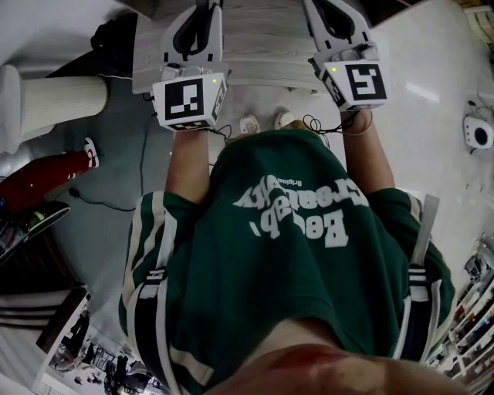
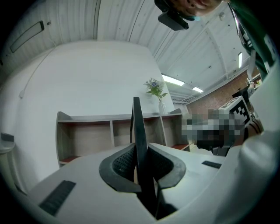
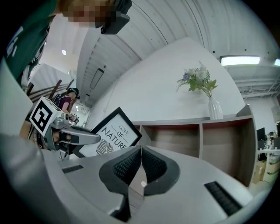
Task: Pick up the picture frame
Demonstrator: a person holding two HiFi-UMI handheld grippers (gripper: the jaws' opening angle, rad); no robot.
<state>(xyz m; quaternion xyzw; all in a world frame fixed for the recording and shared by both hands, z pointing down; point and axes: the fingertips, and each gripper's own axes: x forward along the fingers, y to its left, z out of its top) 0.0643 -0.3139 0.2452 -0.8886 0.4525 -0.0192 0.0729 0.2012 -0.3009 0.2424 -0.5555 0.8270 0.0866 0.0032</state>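
The picture frame is black-edged, with a white print reading "LOVE OF NATURE" and a leaf drawing. In the right gripper view it is held up, tilted, in front of the white wall. My left gripper grips its lower left edge. In the left gripper view the frame stands edge-on as a thin black bar, and my left gripper is shut on it. My right gripper is to the right of the frame and apart from it; its pads meet and hold nothing. The head view shows both grippers, left and right, above a wood-grain shelf top.
A low open shelf unit stands against the white wall, with a white vase of flowers on top. A white ribbed cylinder lies on the floor at left, cables run beside it, and a white device sits at right.
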